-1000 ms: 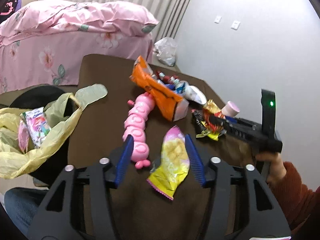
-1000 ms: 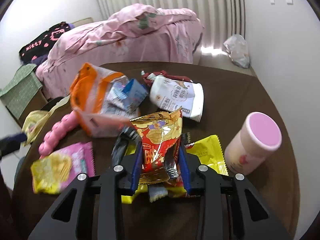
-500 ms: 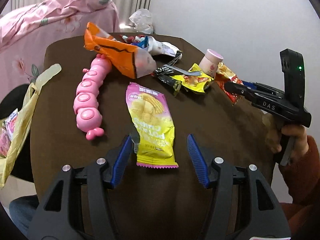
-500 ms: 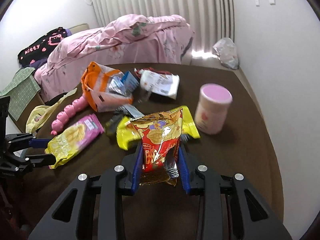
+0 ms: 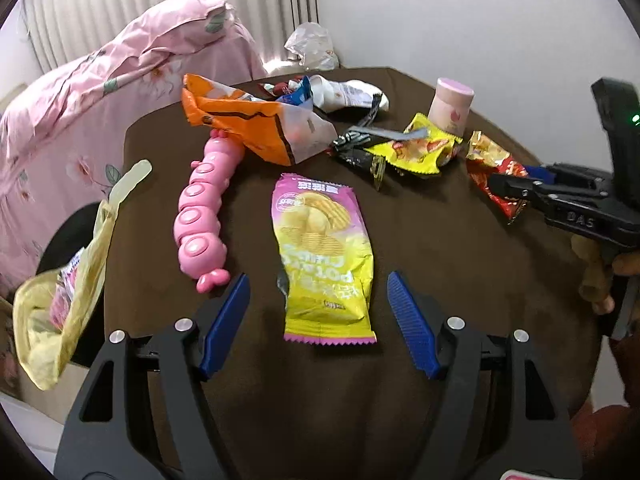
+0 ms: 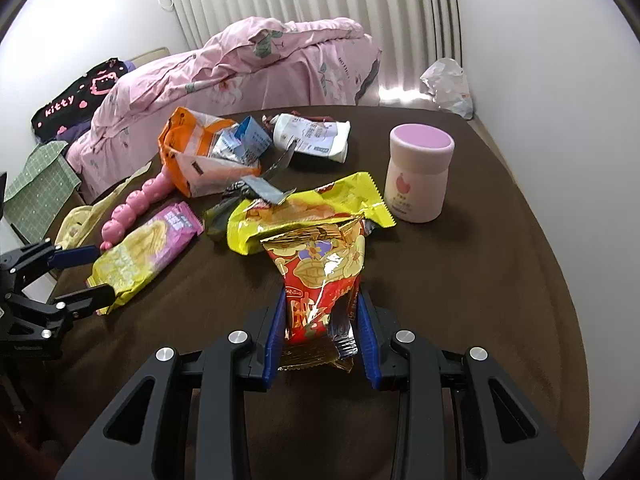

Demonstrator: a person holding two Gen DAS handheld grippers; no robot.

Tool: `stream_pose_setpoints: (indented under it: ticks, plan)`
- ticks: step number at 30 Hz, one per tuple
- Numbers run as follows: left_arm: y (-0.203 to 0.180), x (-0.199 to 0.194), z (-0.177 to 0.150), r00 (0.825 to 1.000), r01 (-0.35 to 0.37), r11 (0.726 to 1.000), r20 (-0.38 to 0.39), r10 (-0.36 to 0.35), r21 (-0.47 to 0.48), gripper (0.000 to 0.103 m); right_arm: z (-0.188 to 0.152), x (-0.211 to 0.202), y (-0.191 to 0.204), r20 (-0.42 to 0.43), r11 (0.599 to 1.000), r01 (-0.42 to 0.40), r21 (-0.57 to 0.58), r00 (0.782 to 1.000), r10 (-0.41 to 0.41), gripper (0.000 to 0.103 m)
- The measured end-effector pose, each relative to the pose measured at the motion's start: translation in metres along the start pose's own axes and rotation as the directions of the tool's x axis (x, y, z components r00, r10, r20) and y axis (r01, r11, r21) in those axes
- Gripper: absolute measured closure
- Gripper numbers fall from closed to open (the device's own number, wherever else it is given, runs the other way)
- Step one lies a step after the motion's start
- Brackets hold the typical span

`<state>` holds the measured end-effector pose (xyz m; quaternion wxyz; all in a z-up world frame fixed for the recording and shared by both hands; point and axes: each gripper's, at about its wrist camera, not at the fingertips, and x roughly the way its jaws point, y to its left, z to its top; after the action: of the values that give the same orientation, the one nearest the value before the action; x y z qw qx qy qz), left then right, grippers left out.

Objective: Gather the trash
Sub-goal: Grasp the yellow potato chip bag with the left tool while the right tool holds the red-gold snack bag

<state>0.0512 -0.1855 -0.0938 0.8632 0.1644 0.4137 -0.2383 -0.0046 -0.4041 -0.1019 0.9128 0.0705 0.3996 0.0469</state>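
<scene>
- The right gripper point(image 6: 320, 328) pinched a red snack wrapper point(image 6: 324, 276) above the brown table point(image 6: 500, 300).
- The left gripper point(image 5: 318, 320), jaws just widened, straddled a pink-yellow chip packet point(image 5: 324, 256) without pressing it.
- A yellow bag point(image 5: 60, 312) off the table's edge held a pink packet point(image 5: 66, 292).
- An orange bag point(image 6: 200, 156) held crumpled wrappers.

Both grippers point(image 5: 318, 312) point(image 6: 320, 330) are black frames with silver screws and ribbed blue pads, one seemingly marked "DAS".

1. "DAS" stands in pale letters on the black body of the right gripper point(image 5: 516, 188).
2. "Kitty" runs in pink across a black cloth point(image 6: 76, 100) by the bed.
3. The print on the snack wrappers is too small or blurred to read.
</scene>
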Motion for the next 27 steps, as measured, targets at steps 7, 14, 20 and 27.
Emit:
stream_pose_setpoints:
  ticks: [7,14,20,27]
  plan:
    - [0.017,0.011,0.001,0.995,0.084,0.987,-0.048,-0.092,-0.134,0.062,-0.004,0.000,0.005,-0.012,1.000,-0.013,-0.013,1.000,0.013,0.071]
    - [0.029,0.006,-0.003,0.990,0.133,0.971,-0.021,-0.140,-0.201,0.068,-0.009,-0.001,0.006,-0.017,0.998,-0.059,0.003,0.998,0.059,0.056]
    - [0.033,0.005,-0.008,0.981,0.187,0.953,-0.004,-0.193,-0.241,0.064,-0.011,-0.001,0.002,-0.060,0.999,-0.036,0.002,0.998,0.036,0.054]
    - [0.043,-0.001,-0.011,0.976,0.207,0.922,0.008,-0.217,-0.326,0.052,-0.016,-0.001,-0.004,-0.060,0.996,-0.064,0.063,0.996,0.067,0.069]
